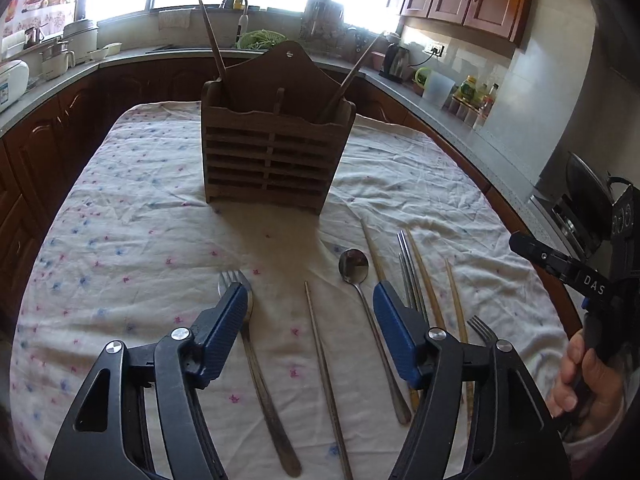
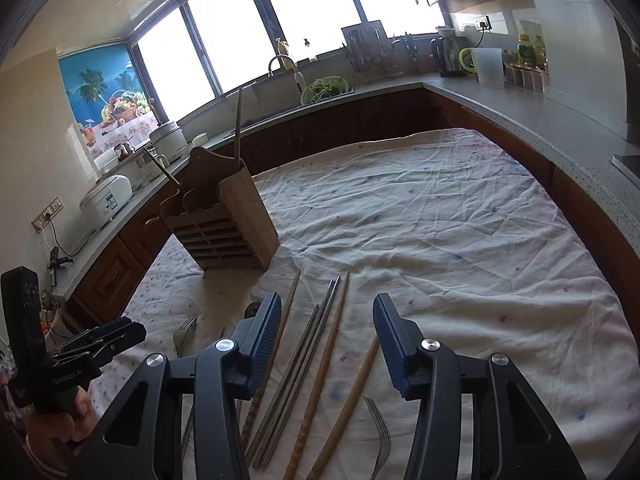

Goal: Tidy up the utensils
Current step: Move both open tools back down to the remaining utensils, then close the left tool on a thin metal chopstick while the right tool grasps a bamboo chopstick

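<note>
- Nearest to us in the left wrist view, the left hand-held gripper (image 1: 310, 302) hangs over the table (image 1: 140, 208) with its blue pads spread and nothing pressed between them.
- A fork (image 1: 256, 364) lies just under its left finger, a wooden chopstick (image 1: 326, 376) runs between the fingers, and a spoon (image 1: 362, 308) lies just inside the right finger.
- Past that right finger we see metal chopsticks (image 1: 408, 268), more wooden ones, and a second fork (image 1: 482, 330).
- The wooden utensil holder (image 1: 272, 152) stands upright well ahead of this hand-held gripper, with two sticks leaning in it.
- In the right wrist view, the right hand-held gripper (image 2: 326, 312) is also released, its pads apart above the metal chopsticks (image 2: 304, 364) and wooden chopsticks (image 2: 320, 380), gripping none of them.
- The second fork (image 2: 380, 436) lies below its right finger; the holder (image 2: 224, 220) stands ahead and to its left.
</note>
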A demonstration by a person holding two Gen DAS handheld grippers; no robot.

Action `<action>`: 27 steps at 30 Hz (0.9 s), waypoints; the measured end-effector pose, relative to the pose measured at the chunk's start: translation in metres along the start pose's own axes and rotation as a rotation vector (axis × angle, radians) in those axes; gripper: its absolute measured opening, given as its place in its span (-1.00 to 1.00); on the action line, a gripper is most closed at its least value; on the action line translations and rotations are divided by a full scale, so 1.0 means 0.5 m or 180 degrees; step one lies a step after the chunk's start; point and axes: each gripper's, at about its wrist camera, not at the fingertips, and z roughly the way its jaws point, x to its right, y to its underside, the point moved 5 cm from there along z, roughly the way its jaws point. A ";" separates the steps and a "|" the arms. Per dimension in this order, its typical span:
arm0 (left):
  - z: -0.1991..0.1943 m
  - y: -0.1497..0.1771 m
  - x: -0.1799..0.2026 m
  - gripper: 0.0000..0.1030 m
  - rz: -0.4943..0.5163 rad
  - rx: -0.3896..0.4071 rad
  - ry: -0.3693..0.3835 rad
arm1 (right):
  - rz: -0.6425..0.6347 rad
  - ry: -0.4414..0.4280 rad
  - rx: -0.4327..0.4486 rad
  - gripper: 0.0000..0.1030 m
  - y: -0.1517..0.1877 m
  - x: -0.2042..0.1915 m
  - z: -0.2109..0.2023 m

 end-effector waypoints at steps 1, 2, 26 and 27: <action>0.009 0.002 0.001 0.15 0.0014 -0.0047 0.0009 | -0.0011 0.0007 -0.0030 -0.13 0.000 -0.001 0.010; 0.017 0.003 0.001 0.05 0.0020 -0.0092 0.0019 | -0.0021 0.0011 -0.0063 -0.21 -0.001 -0.002 0.019; 0.177 0.039 0.007 -0.54 0.0140 -0.0820 0.0071 | -0.0025 0.0285 -0.0803 -0.68 0.010 0.018 0.234; 0.178 0.039 0.008 -0.54 0.0160 -0.0803 0.0065 | -0.0025 0.0305 -0.0823 -0.69 0.010 0.021 0.241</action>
